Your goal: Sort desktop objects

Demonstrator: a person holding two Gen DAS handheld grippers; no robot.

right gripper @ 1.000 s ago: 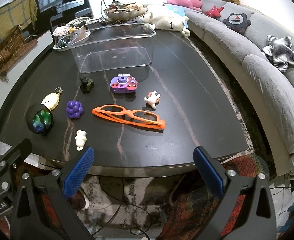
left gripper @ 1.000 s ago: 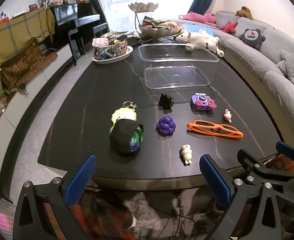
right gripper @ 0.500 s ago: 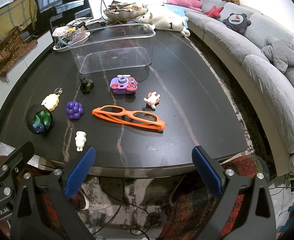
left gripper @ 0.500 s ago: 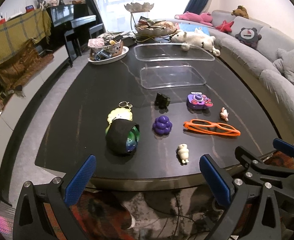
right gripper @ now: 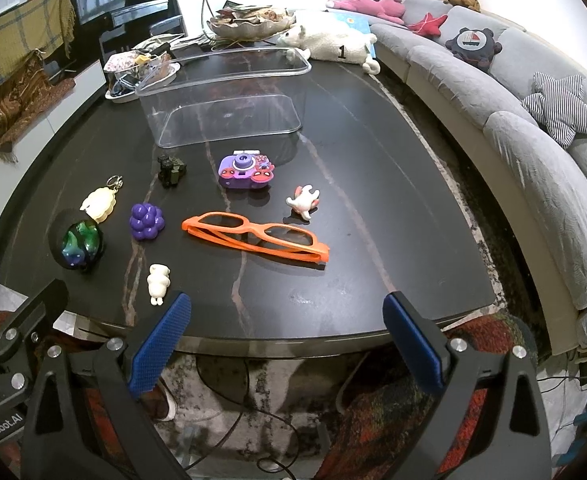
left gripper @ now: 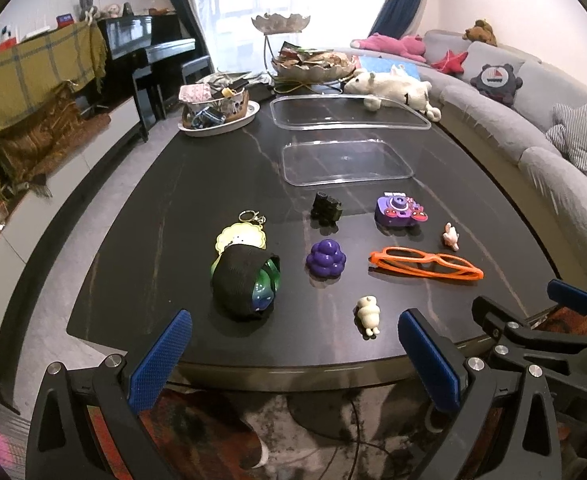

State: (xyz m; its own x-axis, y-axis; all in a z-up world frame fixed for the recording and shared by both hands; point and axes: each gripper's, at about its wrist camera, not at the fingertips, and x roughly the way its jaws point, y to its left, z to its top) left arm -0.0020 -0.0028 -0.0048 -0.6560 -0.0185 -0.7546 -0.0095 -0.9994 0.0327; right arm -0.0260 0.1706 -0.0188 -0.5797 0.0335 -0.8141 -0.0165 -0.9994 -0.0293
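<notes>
Nothing sorted yet: clear bin empty, all eight items incl. orange glasses loose on table, left gripper and right gripper jaws wide open, empty.

— The tabletop?
— Dark polished stone with pale veins, glossy.
— The bin?
— Clear, smooth plastic. The orange glasses look like shiny plastic too.
— And the pads on the left hand-held gripper?
— Blue, finely textured, on matt black arms with metal screws.
</notes>
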